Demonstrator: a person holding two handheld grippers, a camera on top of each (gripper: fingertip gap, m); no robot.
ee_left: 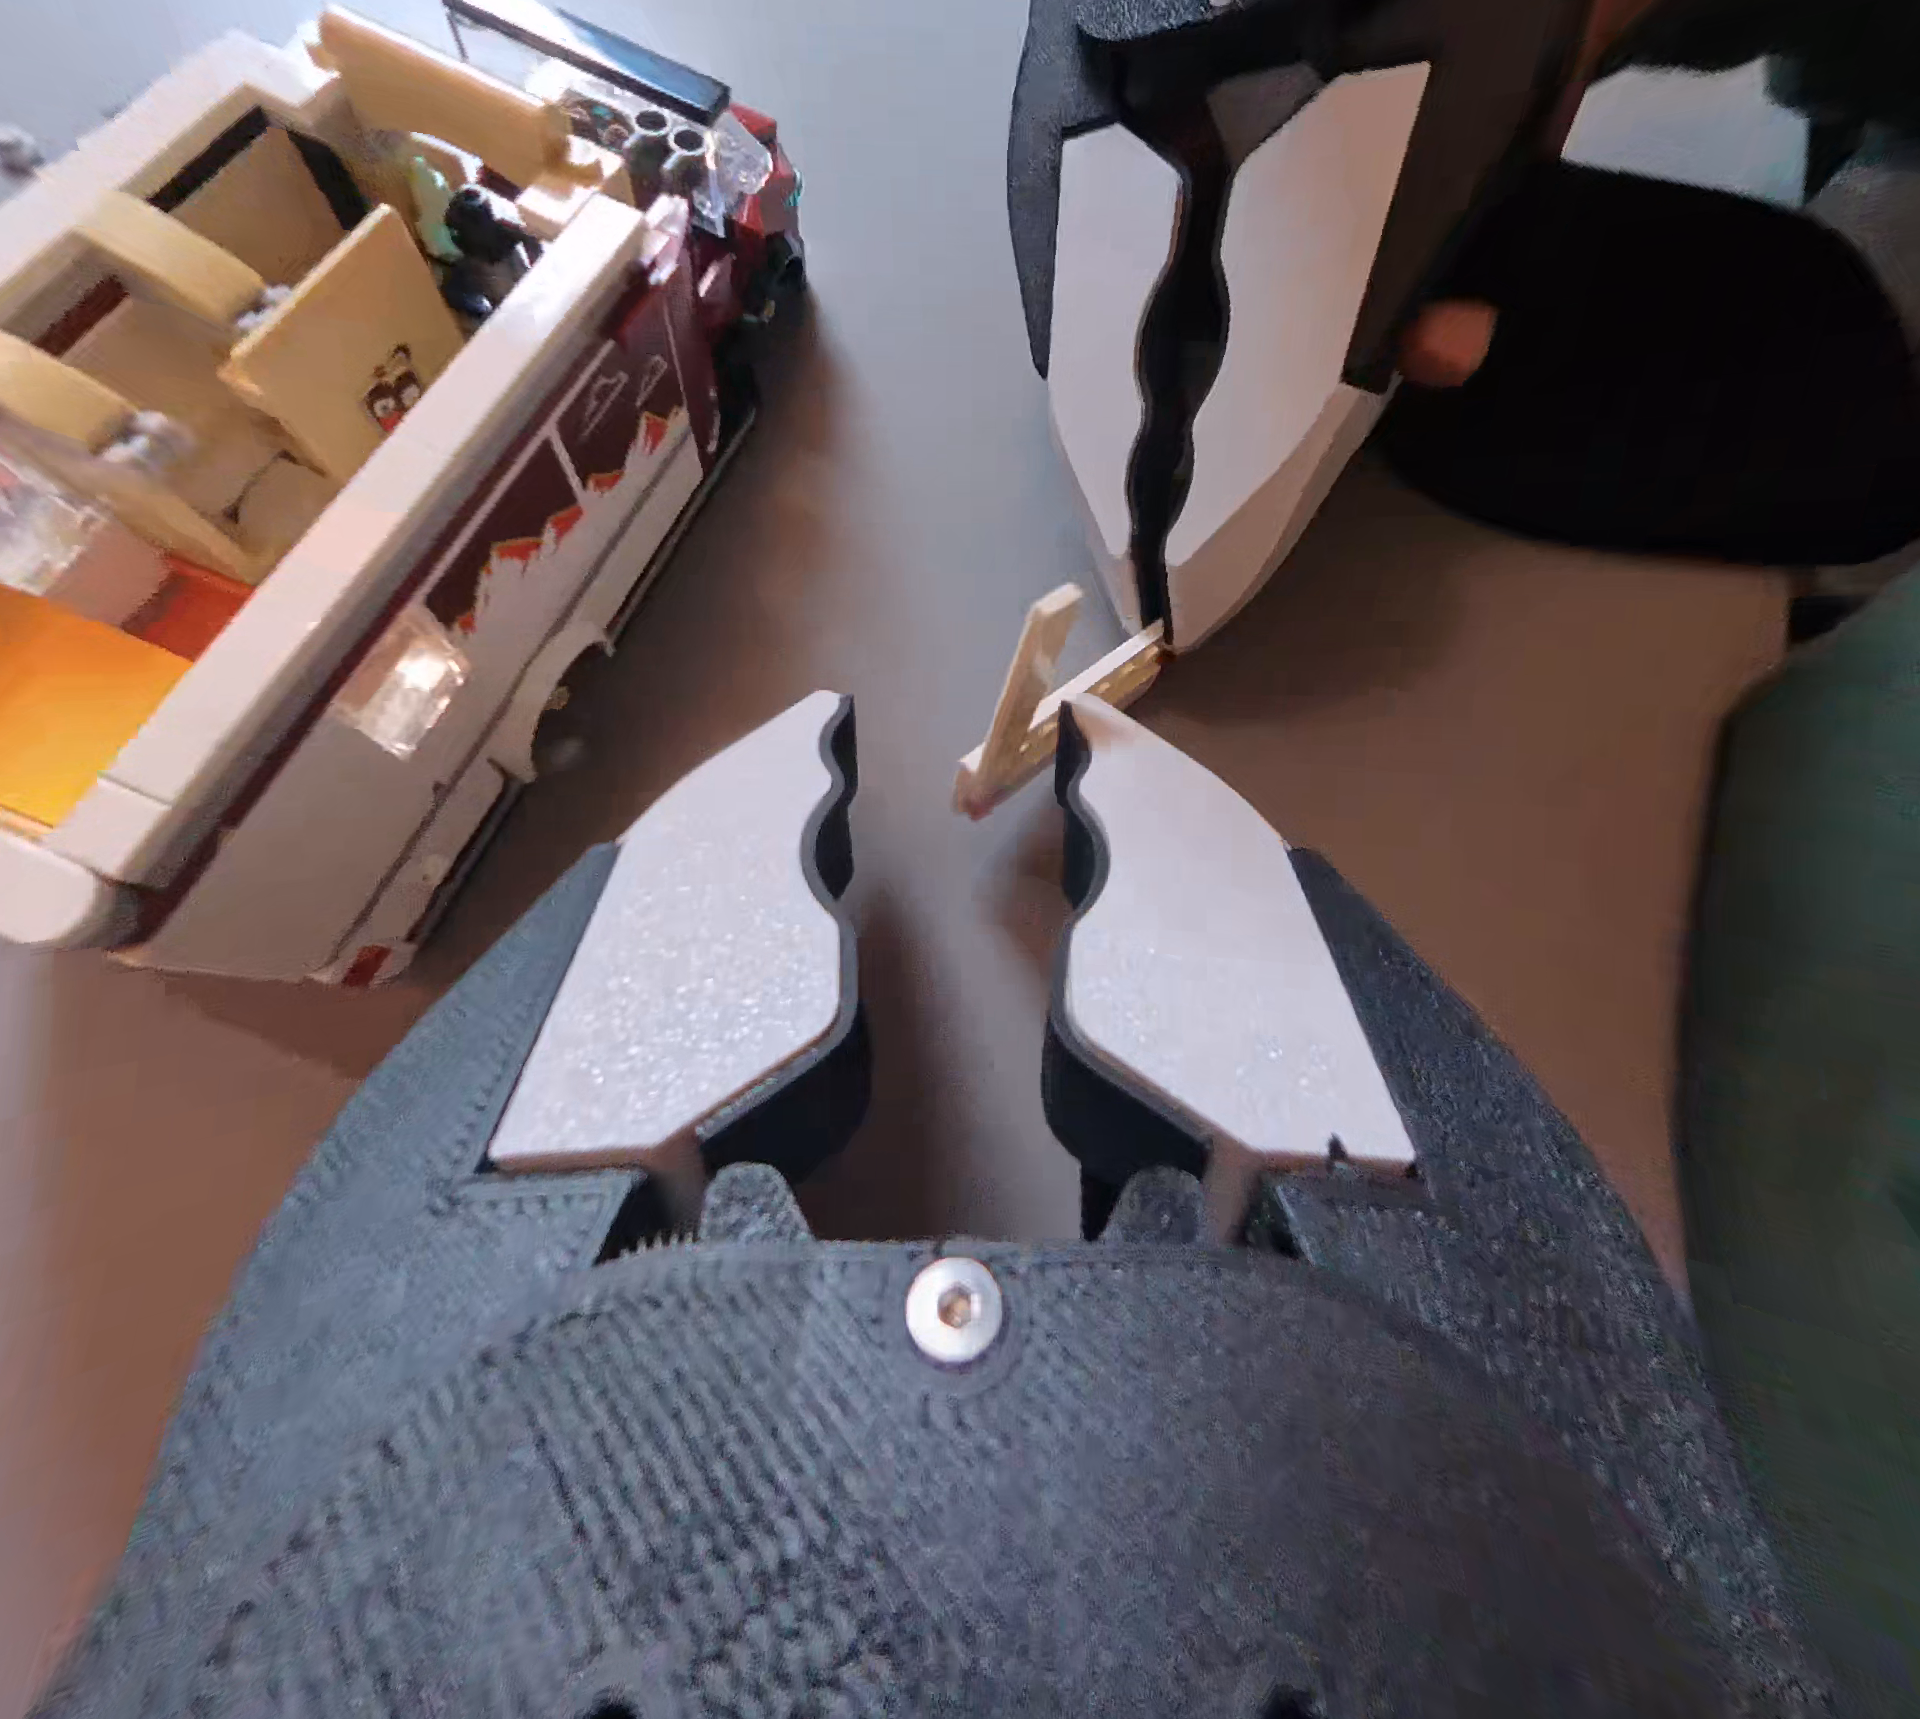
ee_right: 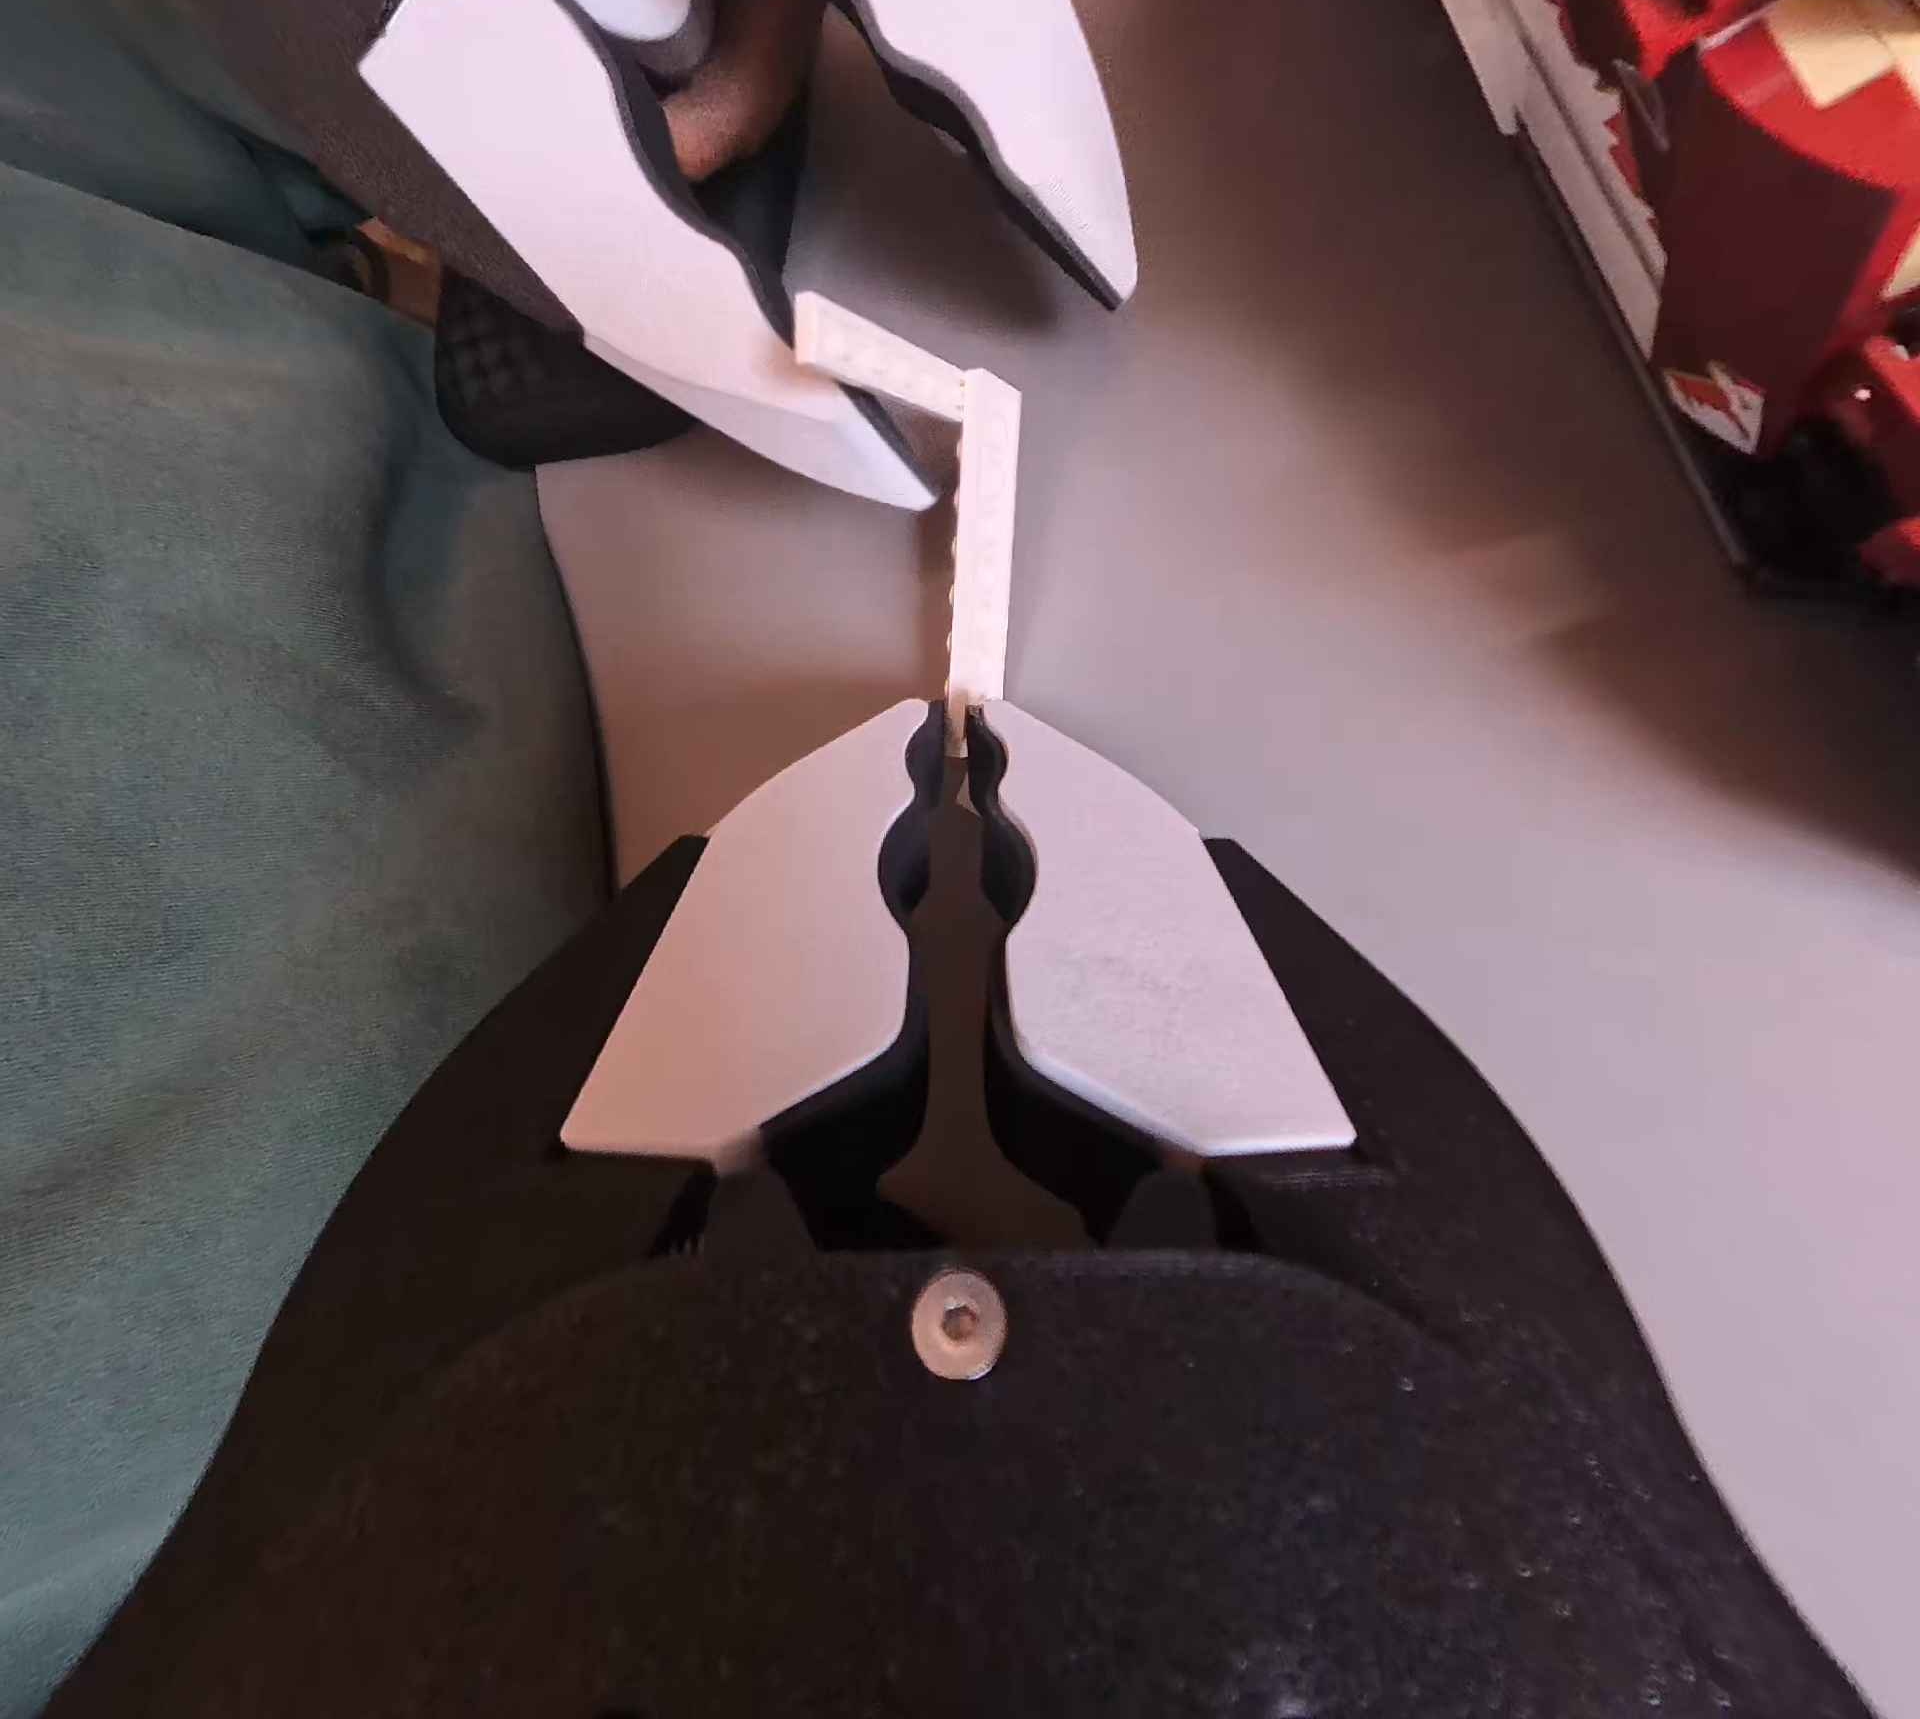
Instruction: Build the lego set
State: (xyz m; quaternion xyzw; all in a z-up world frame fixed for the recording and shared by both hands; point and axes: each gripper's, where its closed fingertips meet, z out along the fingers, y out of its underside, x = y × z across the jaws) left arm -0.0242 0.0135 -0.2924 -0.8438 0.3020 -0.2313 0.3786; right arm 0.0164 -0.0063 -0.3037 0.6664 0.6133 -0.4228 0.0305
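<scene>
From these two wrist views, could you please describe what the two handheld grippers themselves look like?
Both match: the left gripper and right gripper have rough, textured black bodies with one silver screw at the centre. Each finger has a flat, curved white face, tapering to a tip, with a wavy black inner edge. No cables show.

R tongs [ee_right: 958,724] clamp white L-piece [ee_right: 987,526]; L tongs [ee_right: 997,381] apart.

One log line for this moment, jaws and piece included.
right gripper: jaws shut on white L-shaped brick piece | left gripper: jaws open beside it | toy camper van: on table
</scene>
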